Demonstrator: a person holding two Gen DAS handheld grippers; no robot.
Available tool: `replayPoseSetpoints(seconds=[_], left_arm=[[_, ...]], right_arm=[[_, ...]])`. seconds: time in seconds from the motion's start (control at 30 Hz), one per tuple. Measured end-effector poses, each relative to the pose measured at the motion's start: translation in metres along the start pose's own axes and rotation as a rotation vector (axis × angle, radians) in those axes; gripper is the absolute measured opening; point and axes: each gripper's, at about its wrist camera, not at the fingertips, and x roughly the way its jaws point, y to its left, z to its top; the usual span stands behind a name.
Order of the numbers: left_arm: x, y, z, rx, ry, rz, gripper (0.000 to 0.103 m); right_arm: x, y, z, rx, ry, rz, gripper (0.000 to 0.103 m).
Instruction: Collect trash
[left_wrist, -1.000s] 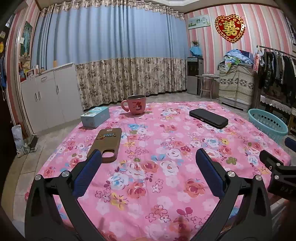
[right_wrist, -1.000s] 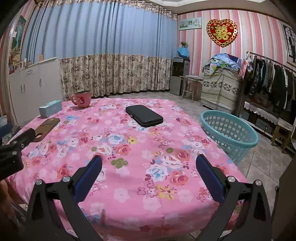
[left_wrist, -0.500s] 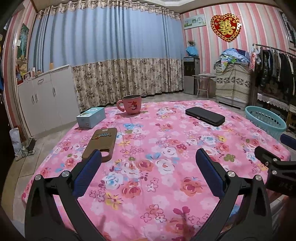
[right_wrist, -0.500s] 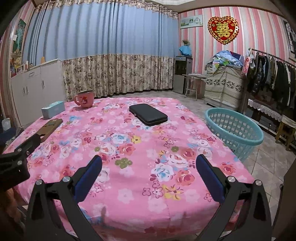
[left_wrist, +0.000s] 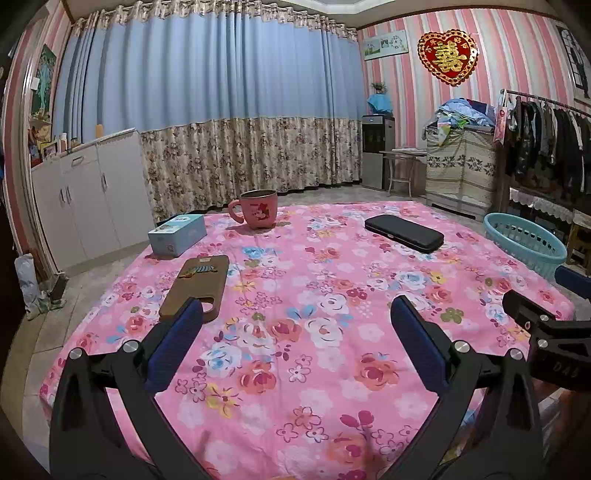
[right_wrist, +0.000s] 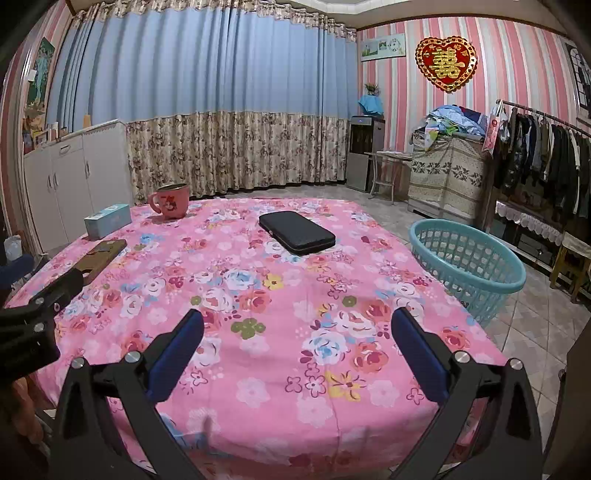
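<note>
Left hand-held gripper (left_wrist: 293, 321): held level above the near edge of the surface (left_wrist: 332, 295), aimed across it; jaws spread wide, nothing between the blue-padded fingers (left_wrist: 177, 339). Right hand-held gripper (right_wrist: 295, 323): same attitude at the near right part of the surface, jaws equally wide, empty. Each unit appears at the edge of the other's view as a black bracket.

The surface is covered by a pink cloth with a printed flower pattern, lying mostly flat with slight creases. On it:
- Brown phone case (left_wrist: 197, 286): flat, rounded rectangle with a cut-out near one end, just beyond the left gripper's left finger.
- Light blue box (left_wrist: 178, 234): rectangular carton, far left.
- Pink mug (left_wrist: 258, 208): round, handled, upright, printed figure on its side; contents cannot be determined.
- Black case (left_wrist: 404, 233): flat, oblong, rounded corners, matte, far right of centre.

Teal plastic basket (right_wrist: 467, 258): round, lattice wall, standing on the tiled floor just off the right edge of the surface. The visible interior shows only the basket's own wall.
</note>
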Motion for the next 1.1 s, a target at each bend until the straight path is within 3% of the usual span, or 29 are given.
replayPoseSetpoints(seconds=[1.1], left_arm=[[-0.0016, -0.0001, -0.0010, 0.003, -0.009, 0.012, 0.098]], right_arm=[[-0.0009, 0.0023, -0.0009, -0.006, -0.008, 0.000, 0.099]])
